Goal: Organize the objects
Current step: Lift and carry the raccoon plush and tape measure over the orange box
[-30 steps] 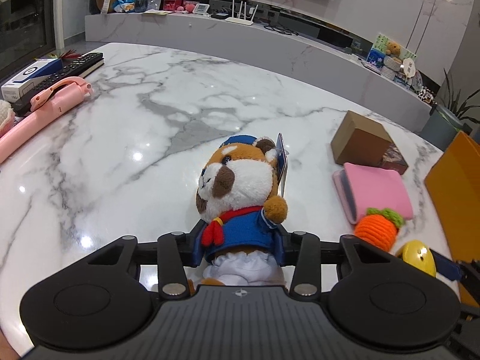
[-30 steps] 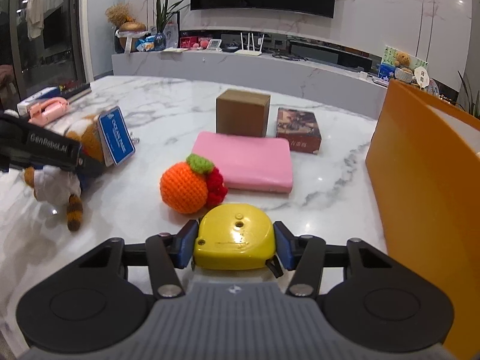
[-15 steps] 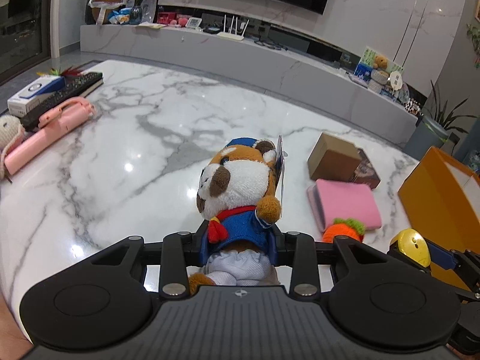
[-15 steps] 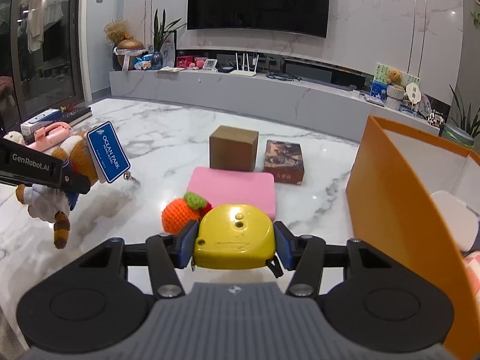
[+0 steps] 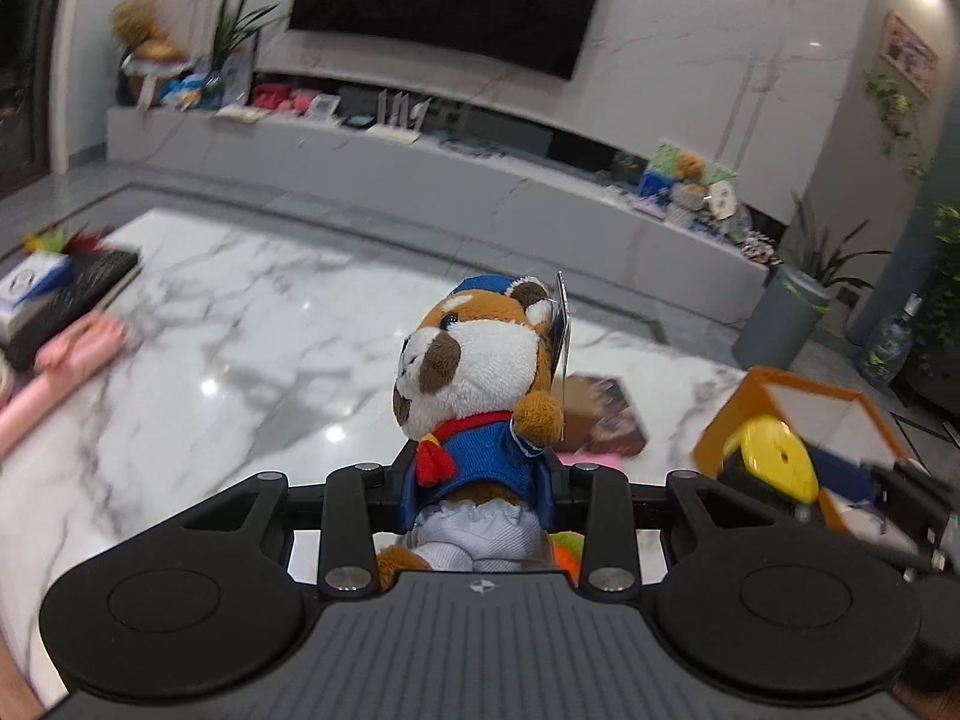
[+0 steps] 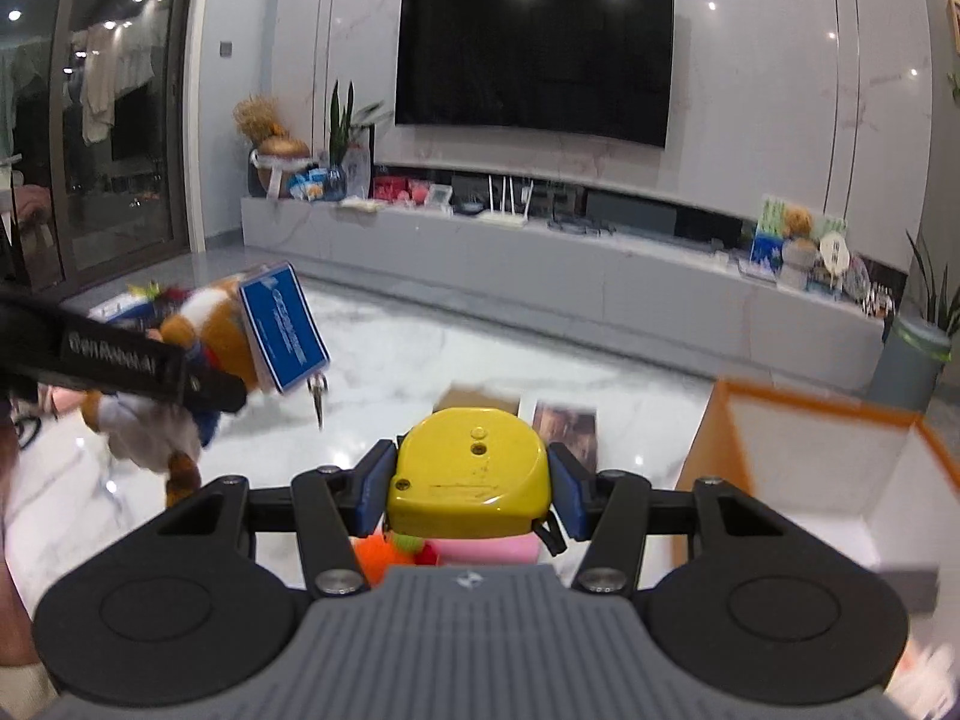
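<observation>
Lifting off the marble table (image 5: 252, 360) since before, left hand-held gripper (image 5: 480, 483) clamping plush toy (image 5: 480, 372), right hand-held gripper (image 6: 468, 489) clamping tape measure (image 6: 468, 471).

plush fox (image 5: 480, 384): blue jacket, red scarf, white shorts, upright, held off the marble table (image 5: 240, 348) (blue tag at ear) | yellow tape measure (image 6: 468, 474): flat, held beside orange box (image 6: 810, 420)

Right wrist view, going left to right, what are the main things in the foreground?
Brown-and-white plush toy in blue jacket → its blue rectangular hang tag → yellow tape measure → orange box with white inside.
</observation>
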